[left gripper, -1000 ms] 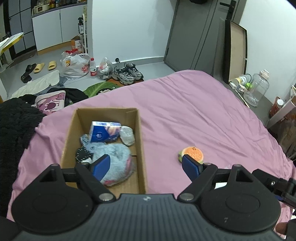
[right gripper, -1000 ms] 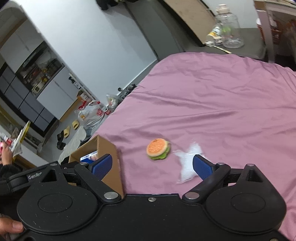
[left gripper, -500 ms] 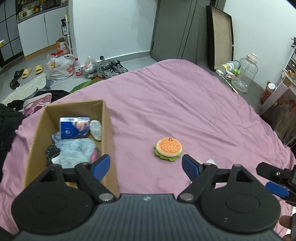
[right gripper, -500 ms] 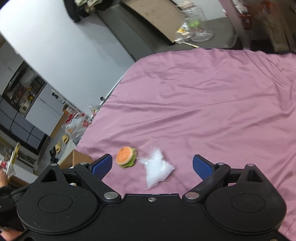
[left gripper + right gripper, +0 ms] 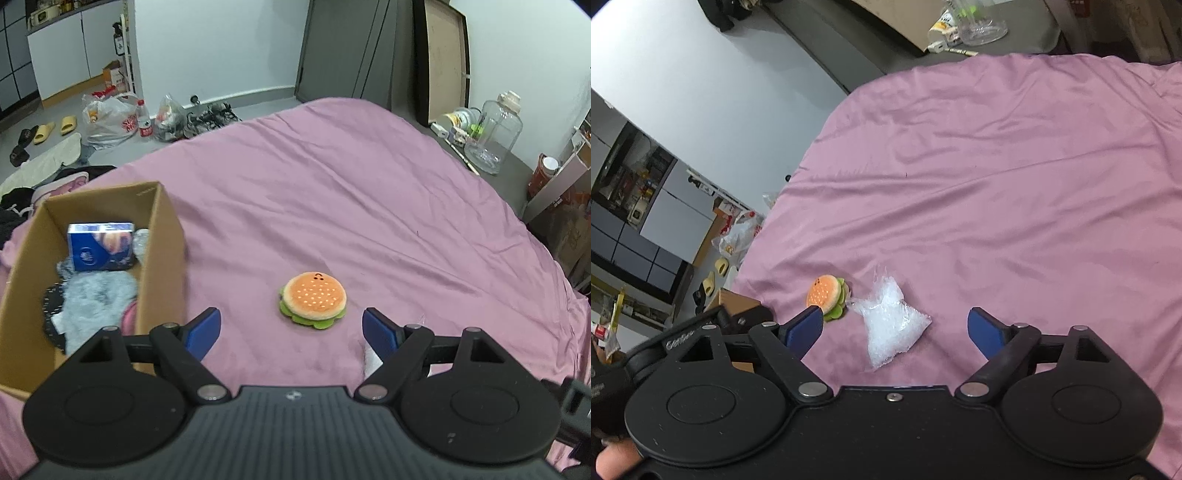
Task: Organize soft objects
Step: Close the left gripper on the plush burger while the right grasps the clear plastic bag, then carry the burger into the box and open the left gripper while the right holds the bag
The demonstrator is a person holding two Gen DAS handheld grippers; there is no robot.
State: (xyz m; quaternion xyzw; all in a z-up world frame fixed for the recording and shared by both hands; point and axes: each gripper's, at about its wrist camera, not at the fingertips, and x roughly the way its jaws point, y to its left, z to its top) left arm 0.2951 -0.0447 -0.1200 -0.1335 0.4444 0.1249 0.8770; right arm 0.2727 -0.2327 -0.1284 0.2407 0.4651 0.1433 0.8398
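A plush hamburger toy (image 5: 313, 300) lies on the pink bedsheet (image 5: 332, 192), just ahead of my left gripper (image 5: 291, 331), which is open with nothing between its fingers. To the left stands a cardboard box (image 5: 162, 236) that holds a blue tissue pack (image 5: 100, 246) and a grey furry item (image 5: 99, 295). In the right wrist view the burger (image 5: 827, 296) lies beside a clear plastic bag of white filling (image 5: 892, 323). My right gripper (image 5: 895, 330) is open, its fingers on either side of the bag and a little short of it.
Beyond the bed's far edge, the floor holds shoes (image 5: 210, 116), plastic bags (image 5: 110, 118), a bottle (image 5: 144, 119) and slippers (image 5: 55, 127). A big clear jug (image 5: 493, 134) and framed boards (image 5: 443, 62) stand at the right. Dark clothes (image 5: 14, 206) lie left of the box.
My left gripper has swung right, from over the box to the burger. My right gripper has moved right, from the burger to the plastic bag. Both stayed open.
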